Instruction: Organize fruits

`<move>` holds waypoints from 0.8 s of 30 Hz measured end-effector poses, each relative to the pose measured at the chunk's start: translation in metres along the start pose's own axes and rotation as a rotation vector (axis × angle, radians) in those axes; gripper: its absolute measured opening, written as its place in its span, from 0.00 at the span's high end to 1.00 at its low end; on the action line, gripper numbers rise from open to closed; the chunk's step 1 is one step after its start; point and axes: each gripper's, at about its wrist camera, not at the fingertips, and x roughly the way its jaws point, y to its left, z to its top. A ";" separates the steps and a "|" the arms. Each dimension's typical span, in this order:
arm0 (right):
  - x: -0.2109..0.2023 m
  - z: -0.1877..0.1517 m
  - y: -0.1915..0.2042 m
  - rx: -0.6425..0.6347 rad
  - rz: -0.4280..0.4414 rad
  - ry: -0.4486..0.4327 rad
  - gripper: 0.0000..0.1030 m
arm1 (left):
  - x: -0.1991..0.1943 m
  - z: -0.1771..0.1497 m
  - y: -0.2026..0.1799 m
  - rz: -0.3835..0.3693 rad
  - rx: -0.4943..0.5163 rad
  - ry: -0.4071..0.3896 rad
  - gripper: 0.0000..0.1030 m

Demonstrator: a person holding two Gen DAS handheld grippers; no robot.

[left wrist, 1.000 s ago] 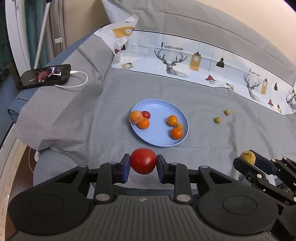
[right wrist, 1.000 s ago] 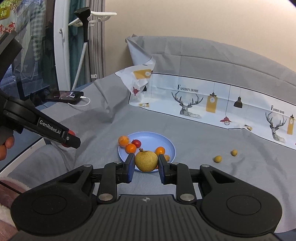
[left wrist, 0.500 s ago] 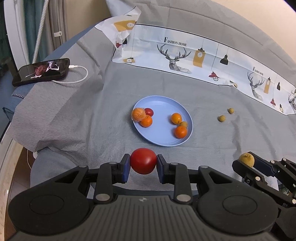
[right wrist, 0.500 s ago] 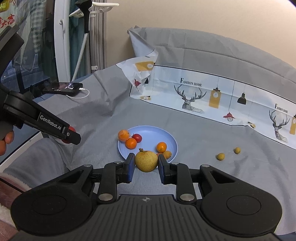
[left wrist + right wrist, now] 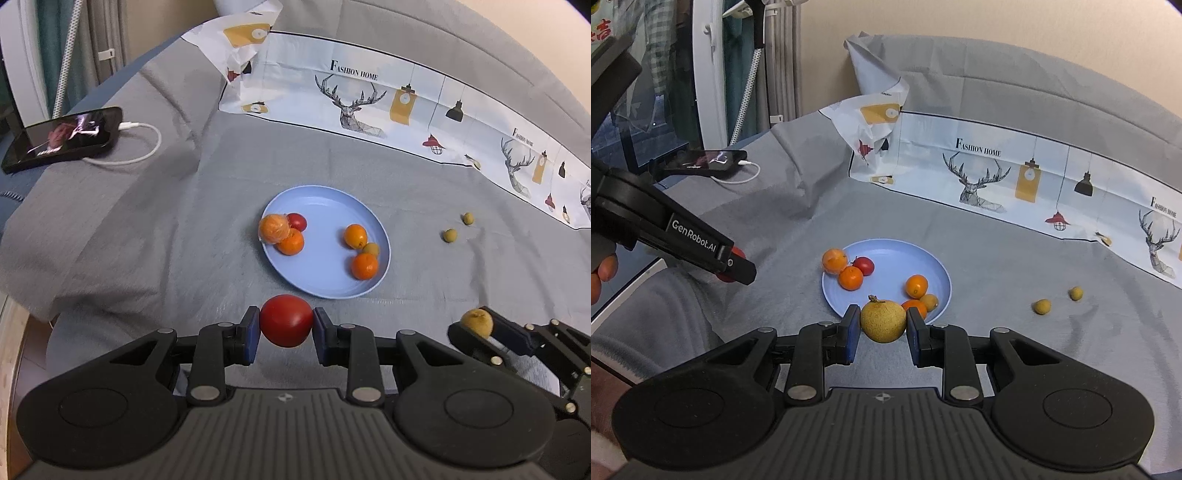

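My left gripper [image 5: 285, 321] is shut on a red tomato [image 5: 286, 320], held just short of the near rim of a blue plate [image 5: 317, 206]. My right gripper [image 5: 882, 322] is shut on a yellow pear [image 5: 882, 320], also in front of the blue plate [image 5: 886, 251]. The plate holds several oranges [image 5: 291, 242], a small red fruit [image 5: 297, 220] and a small yellow fruit [image 5: 371, 249]. Two small yellow-green fruits [image 5: 450, 235] lie on the grey cloth right of the plate. The right gripper with the pear [image 5: 476, 322] shows at the lower right of the left wrist view.
A phone [image 5: 62, 138] on a white cable [image 5: 147, 147] lies at the left on the grey cloth. A printed white sheet [image 5: 406, 99] runs along the back. The left gripper's arm [image 5: 690, 243] and a hand [image 5: 602, 273] cross the left of the right wrist view.
Both grippers have moved forward toward the plate, which now looks closer and larger. Each still grips its fruit.
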 end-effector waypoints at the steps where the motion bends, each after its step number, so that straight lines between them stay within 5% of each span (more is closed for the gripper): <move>1: 0.003 0.001 -0.001 0.004 0.002 0.002 0.73 | 0.003 0.004 -0.002 0.000 0.003 0.000 0.68; 24: 0.142 0.023 -0.038 0.085 0.042 0.119 0.73 | 0.142 0.088 -0.002 0.084 0.002 0.134 0.68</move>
